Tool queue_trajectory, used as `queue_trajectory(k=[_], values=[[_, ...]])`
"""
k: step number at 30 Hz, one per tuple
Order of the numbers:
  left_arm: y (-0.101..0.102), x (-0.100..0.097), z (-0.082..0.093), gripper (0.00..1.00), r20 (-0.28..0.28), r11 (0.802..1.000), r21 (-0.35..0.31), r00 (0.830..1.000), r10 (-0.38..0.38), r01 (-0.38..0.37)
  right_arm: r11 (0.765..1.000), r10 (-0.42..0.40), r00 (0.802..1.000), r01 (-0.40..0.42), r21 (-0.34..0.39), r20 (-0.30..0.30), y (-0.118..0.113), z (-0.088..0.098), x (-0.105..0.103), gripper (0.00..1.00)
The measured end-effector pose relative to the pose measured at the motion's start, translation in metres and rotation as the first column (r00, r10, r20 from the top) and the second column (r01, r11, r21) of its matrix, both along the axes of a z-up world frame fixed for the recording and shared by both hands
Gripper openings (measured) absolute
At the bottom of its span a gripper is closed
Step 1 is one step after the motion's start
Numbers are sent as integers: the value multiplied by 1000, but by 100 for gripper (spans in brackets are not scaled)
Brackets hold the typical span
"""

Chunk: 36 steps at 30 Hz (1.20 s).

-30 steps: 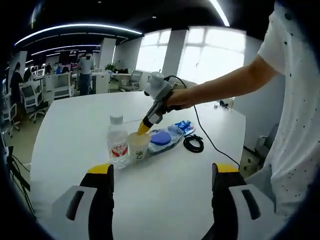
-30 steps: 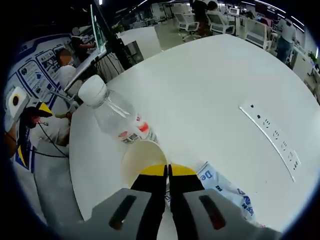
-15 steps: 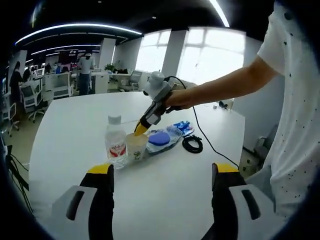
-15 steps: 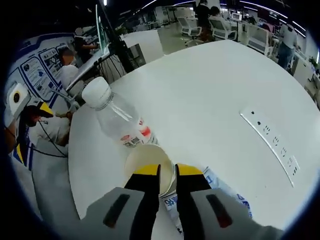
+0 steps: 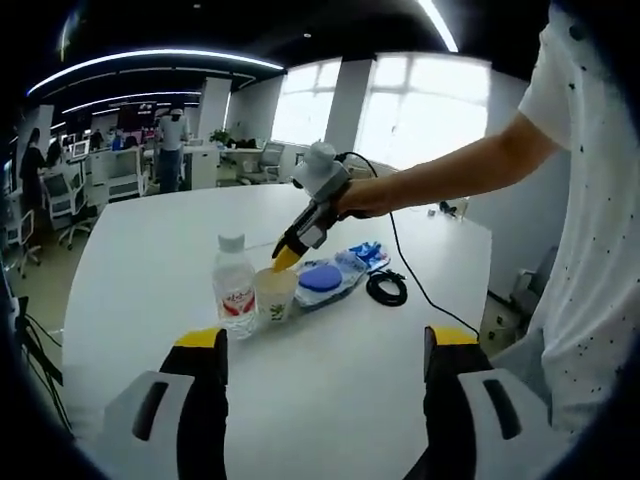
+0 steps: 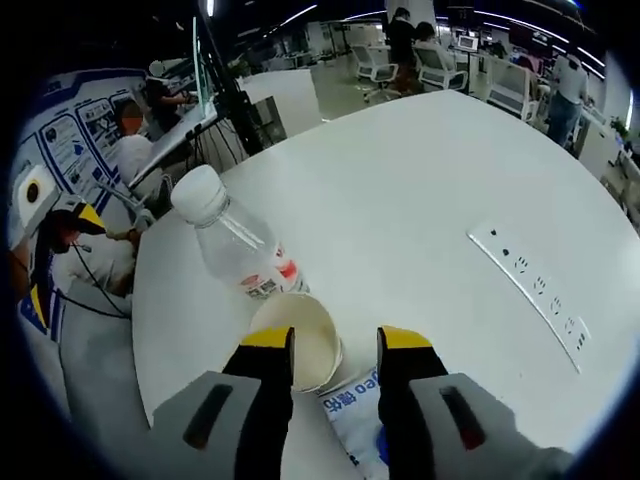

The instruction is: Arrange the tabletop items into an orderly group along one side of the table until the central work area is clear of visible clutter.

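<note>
The white desk (image 5: 330, 370) carries a small cluster near one side: a blue-and-white packet (image 5: 335, 273) with a blue disc on it, a clear water bottle (image 5: 234, 285) standing upright, and a paper cup (image 5: 275, 293) touching the bottle, its far side just at the packet's end. A coiled black cable (image 5: 386, 288) lies just beyond the packet.

The right hand-held gripper (image 6: 334, 350) hangs above the cup with its jaws apart and nothing between them. The left hand-held gripper (image 5: 325, 345) waits well back, jaws spread wide and empty.

I would lift the right one straight up, clear of the rim, since a sideways drift could tip the cup or the bottle.
</note>
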<state>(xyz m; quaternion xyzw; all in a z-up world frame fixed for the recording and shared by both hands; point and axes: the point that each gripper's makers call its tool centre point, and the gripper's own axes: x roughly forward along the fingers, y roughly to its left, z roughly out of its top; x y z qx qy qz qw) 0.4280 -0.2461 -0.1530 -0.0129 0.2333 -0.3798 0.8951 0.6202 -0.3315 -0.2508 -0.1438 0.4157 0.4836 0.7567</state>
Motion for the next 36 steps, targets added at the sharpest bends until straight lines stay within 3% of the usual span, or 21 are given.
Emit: queue_trajectory(k=[8, 25, 36], values=[[-2, 0, 7, 84, 11, 1000, -5, 1000, -1, 1, 999, -30, 999, 28, 39, 42, -6, 14, 7, 50], [-7, -2, 15, 89, 22, 1000, 4, 1000, -6, 6, 995, -54, 994, 45, 94, 93, -18, 45, -4, 65], [-15, -4, 23, 90, 30, 1000, 2, 999, -18, 18, 982, -120, 984, 98, 164, 132, -44, 73, -17, 73]])
